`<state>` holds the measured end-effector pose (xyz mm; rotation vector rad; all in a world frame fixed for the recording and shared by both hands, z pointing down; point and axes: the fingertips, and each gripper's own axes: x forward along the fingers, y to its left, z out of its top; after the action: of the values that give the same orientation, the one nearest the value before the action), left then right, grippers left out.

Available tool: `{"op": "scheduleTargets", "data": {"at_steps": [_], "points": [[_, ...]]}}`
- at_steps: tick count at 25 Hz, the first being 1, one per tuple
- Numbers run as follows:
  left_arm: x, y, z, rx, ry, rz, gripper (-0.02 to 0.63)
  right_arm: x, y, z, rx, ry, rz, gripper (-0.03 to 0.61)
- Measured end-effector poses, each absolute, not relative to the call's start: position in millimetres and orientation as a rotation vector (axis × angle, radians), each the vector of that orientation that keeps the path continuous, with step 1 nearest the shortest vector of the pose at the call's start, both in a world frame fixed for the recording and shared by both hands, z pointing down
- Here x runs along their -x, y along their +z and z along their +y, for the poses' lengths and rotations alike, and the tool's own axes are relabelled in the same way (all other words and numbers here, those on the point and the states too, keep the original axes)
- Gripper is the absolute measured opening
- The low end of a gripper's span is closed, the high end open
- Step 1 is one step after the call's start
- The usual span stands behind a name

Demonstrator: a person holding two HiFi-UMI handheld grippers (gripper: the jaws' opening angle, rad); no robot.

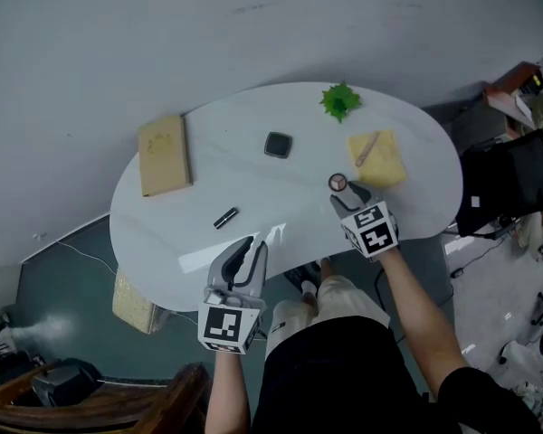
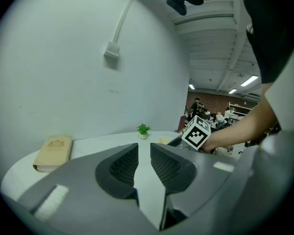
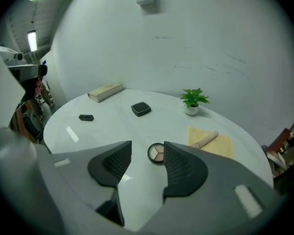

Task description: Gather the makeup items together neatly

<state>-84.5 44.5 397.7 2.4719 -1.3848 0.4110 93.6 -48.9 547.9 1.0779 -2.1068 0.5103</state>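
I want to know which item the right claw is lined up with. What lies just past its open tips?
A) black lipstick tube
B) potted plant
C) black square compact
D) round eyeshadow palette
D: in the right gripper view the round eyeshadow palette sits just ahead of the right claw, framed between its parted tips.

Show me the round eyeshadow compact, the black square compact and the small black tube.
round eyeshadow compact (image 3: 156, 153): right gripper view, on its colour pans.
black square compact (image 1: 278, 145): head view, lid centre.
small black tube (image 1: 225, 218): head view, middle of its body.
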Motion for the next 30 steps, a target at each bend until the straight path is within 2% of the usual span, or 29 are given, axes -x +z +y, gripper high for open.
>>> {"op": "scheduleTargets", "data": {"at_steps": [7, 30], "points": [[81, 411, 39, -2.425, 0.448, -1.381, 0.075, -97, 573, -58, -1.031, 0.547, -2.073, 0.215], [76, 426, 21, -2.415, 0.490, -1.361, 0.075, -97, 615, -76, -0.956, 0.602, -2.008, 0.215]]}}
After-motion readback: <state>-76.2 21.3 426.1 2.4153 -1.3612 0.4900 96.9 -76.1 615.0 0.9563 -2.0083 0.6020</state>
